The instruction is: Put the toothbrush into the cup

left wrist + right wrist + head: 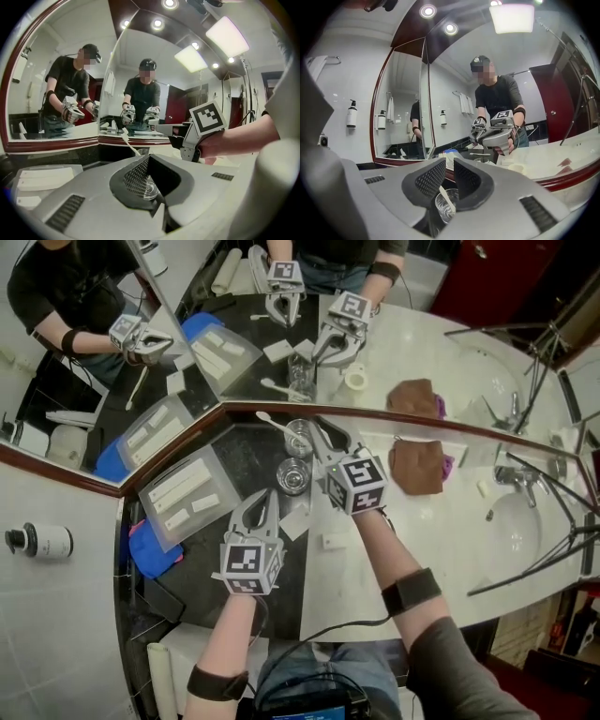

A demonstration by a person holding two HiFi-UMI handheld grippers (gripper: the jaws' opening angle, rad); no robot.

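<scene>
Your toothbrush (pixel 275 426) stands slanted in the glass cup (pixel 299 439) at the tabletop's (pixel 427 526) back edge, against the mirror (pixel 187 343). Your right tongs (pixel 450 174) are released, with the handle showing in the gap between them, unpinched. Your left tongs (pixel 263 499) are clenched on nothing, near a second glass (pixel 293 476).

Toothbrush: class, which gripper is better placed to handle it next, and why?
Right. The right gripper has its jaws apart and lined up on the toothbrush, which leans in the cup. The left gripper is shut and sits further back, by the other glass.
</scene>
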